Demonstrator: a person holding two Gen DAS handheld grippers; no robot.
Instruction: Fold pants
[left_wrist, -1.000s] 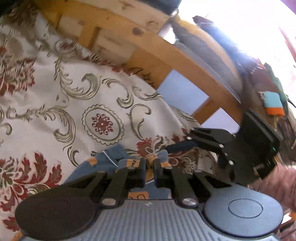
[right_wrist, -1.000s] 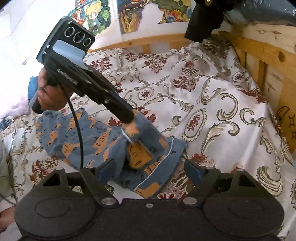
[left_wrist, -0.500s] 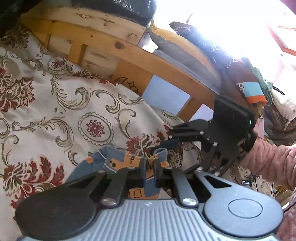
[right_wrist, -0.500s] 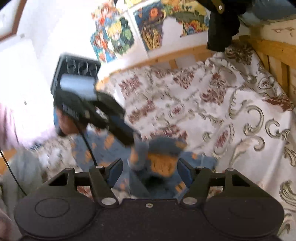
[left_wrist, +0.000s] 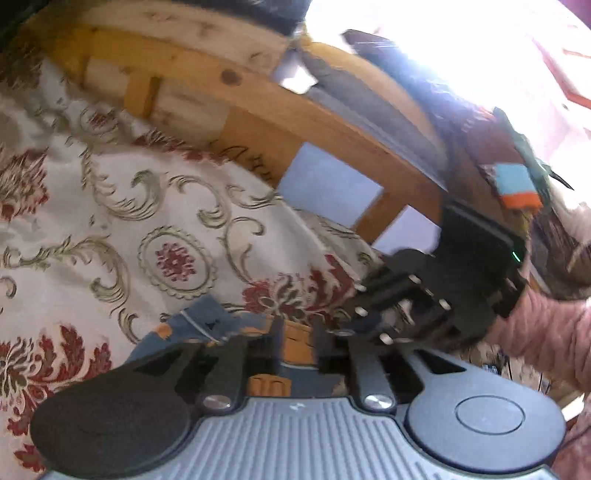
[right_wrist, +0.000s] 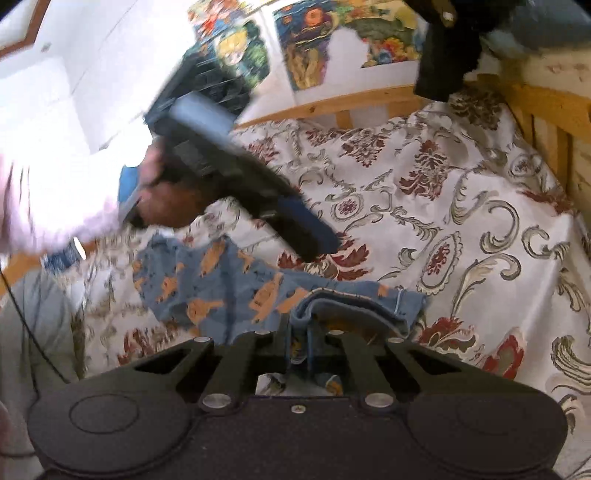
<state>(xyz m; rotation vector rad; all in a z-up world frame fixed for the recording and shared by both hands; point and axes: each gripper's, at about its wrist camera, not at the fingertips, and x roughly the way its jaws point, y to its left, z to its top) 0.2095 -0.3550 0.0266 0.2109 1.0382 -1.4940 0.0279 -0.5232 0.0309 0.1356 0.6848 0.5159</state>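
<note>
Right gripper (right_wrist: 298, 341) jaws, just closing, pinch the pants (right_wrist: 221, 288); left gripper (left_wrist: 297, 334) (tilted down) jaws just spread.

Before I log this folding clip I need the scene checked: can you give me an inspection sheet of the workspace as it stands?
Surface: bedspread, cream with red and grey floral print, covering a bed.
Job's things: pants, blue with orange print, lying partly folded on the bedspread.
Clutter: nothing seen on the bedspread besides the pants.
Grippers: right gripper shut on a fold of the pants, jaws having just closed; left gripper with jaws having just opened, apart, pants cloth showing between them.
Cables: thin black cable at the left edge of the right wrist view.
Surroundings: wooden bed frame; posters on the wall; piled cushions beyond the frame.
</note>
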